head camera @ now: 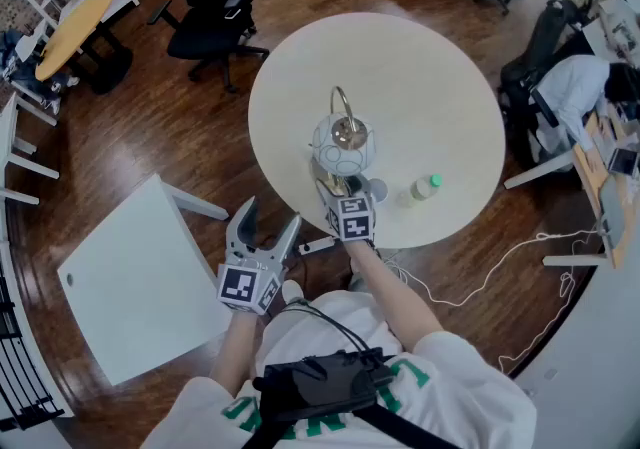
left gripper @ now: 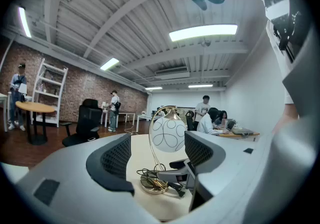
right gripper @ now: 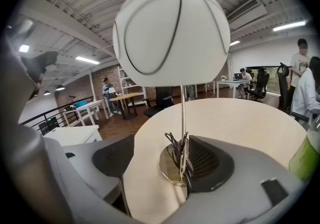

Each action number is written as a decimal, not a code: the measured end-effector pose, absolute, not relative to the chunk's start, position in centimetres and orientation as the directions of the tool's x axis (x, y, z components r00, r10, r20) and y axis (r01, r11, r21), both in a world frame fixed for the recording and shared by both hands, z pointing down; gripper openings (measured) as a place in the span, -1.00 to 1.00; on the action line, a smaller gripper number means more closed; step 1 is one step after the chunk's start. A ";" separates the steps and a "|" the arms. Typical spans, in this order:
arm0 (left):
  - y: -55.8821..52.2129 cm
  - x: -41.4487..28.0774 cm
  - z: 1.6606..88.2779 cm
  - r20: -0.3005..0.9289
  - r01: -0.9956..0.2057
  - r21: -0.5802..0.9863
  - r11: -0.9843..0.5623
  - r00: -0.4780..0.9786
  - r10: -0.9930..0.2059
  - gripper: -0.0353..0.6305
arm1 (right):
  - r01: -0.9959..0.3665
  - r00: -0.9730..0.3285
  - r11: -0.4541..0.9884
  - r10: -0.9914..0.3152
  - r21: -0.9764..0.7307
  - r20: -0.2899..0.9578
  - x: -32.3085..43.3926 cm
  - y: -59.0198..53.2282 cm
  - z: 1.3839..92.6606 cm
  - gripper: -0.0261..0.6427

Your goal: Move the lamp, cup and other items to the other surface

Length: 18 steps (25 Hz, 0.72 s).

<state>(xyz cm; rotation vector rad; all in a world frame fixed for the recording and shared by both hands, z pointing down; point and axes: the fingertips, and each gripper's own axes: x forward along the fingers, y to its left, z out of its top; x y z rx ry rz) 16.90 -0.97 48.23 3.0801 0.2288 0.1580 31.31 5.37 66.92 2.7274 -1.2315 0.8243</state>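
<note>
**Grippers**
- The right gripper (right gripper: 160,157) was over the lower rim of the round desk (head camera: 440,87), tilted downward. Its jaws stood wide apart and gripped nothing. The base and stem of the lamp (head camera: 343,142) stood between them, with the stem just beside the right-hand jaw in the right gripper view.
- The left gripper (head camera: 270,219) was off the desk's lower left edge, over the floor, roughly level. Its jaws were spread and empty. In its own view the lamp appeared beyond and between them.

**Lamp**
- The lamp stood upright near the desk's lower centre. It had a white globe with dark line markings, hung from an arched gold stem on a round gold base.
- A black cord (right gripper: 178,152) lay bundled on the base, against the stem and next to the right-hand jaw.

**Surroundings**
- A bottle (head camera: 425,187) with a green cap stood on the desk, right of the right gripper.
- A small grey item (head camera: 376,188) sat between gripper and bottle, too small to identify.
- A white desk (head camera: 140,277) stood at lower left, apart from the round desk, with the left gripper between the two.
- A black chair (head camera: 210,22) stood at upper left.
- A white cable (head camera: 480,277) trailed over the floor at lower right.
</note>
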 end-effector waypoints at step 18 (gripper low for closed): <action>-5.1 12.8 49.6 0.138 0.011 0.088 -0.996 0.990 0.023 0.08 | -0.569 0.504 -0.800 -0.525 -0.194 0.686 37.3 4.6 75.9 -0.18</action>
